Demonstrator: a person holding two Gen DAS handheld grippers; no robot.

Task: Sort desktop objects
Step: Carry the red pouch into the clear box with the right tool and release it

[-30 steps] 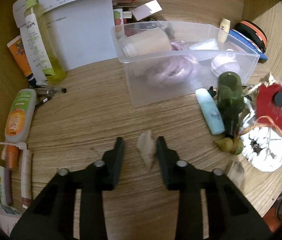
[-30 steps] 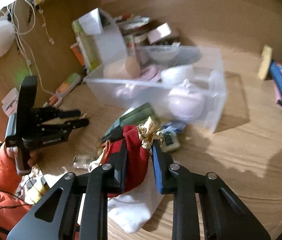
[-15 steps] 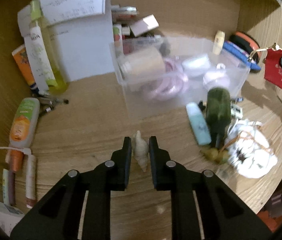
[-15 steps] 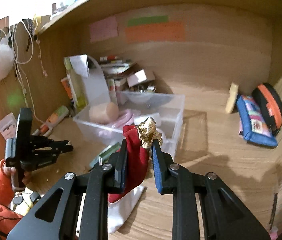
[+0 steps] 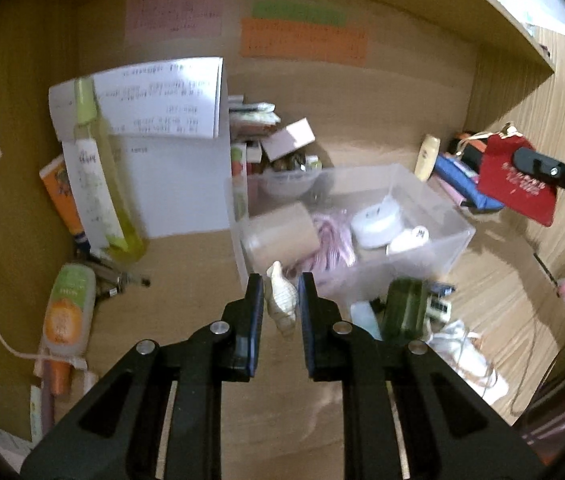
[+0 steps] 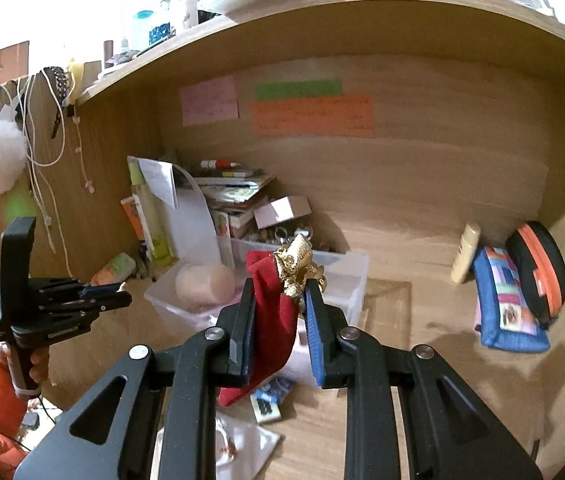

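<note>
My left gripper (image 5: 279,300) is shut on a pale spiral seashell (image 5: 281,304), held up off the desk in front of the clear plastic bin (image 5: 430,200). Inside the bin lie a tan roll, pink cord and white round items. My right gripper (image 6: 278,300) is shut on a red cloth pouch (image 6: 272,320) with a gold drawstring top (image 6: 298,266), lifted above the desk. The left wrist view catches that pouch (image 5: 516,184) at far right, higher than the bin. In the right wrist view, the left gripper (image 6: 116,296) appears at the left, held by a hand in an orange sleeve.
A green bottle (image 5: 404,308), a white cloth bag (image 5: 462,356) and small packets lie right of the bin. A yellow-green bottle (image 5: 98,184), papers and tubes (image 5: 68,308) crowd the left wall. Blue and black-orange pouches (image 6: 510,300) sit at the right wall. A shelf runs overhead.
The left jaws closed on the seashell and lifted it off the desk. The right gripper rose with the red pouch, clear of the pile below.
</note>
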